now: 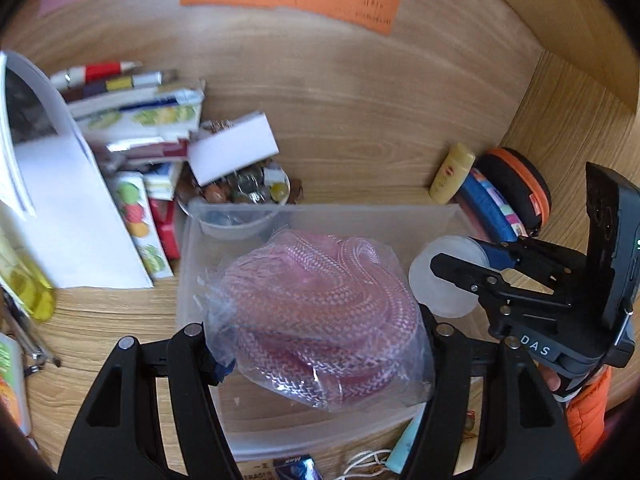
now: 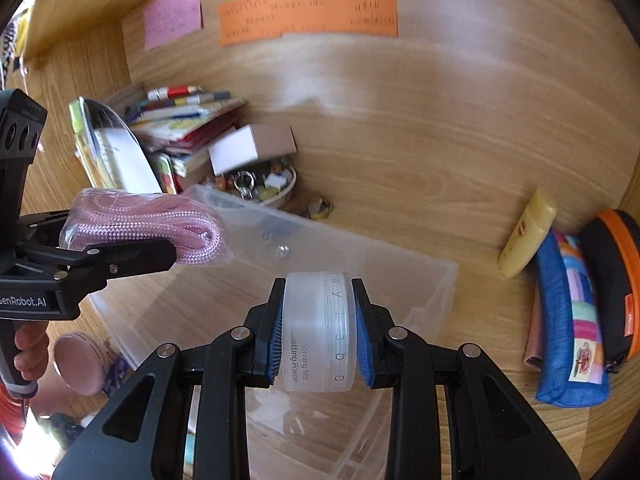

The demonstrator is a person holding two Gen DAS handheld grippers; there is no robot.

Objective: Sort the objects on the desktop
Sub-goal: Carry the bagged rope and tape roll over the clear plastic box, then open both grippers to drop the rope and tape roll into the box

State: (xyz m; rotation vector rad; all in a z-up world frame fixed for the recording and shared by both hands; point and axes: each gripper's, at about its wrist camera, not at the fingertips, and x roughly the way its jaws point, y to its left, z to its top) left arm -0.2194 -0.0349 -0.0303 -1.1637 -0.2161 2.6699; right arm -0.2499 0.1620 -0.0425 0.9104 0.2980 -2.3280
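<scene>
My left gripper (image 1: 320, 344) is shut on a clear bag of coiled pink rope (image 1: 320, 316) and holds it over a clear plastic bin (image 1: 240, 216). The bag and the left gripper also show in the right wrist view, bag (image 2: 148, 224). My right gripper (image 2: 318, 332) is shut on a frosted round powder jar (image 2: 320, 332), held on its side above the same bin (image 2: 420, 280). In the left wrist view the right gripper (image 1: 452, 276) holds the jar (image 1: 448, 280) at the bin's right edge.
A stack of books and boxes (image 1: 132, 128) and a bowl of small trinkets (image 1: 248, 196) stand behind the bin on the left. A yellow bottle (image 2: 528, 232), a blue pouch (image 2: 568, 320) and a black-orange case (image 2: 616, 280) lie at right. Coloured notes (image 2: 308, 8) hang on the back wall.
</scene>
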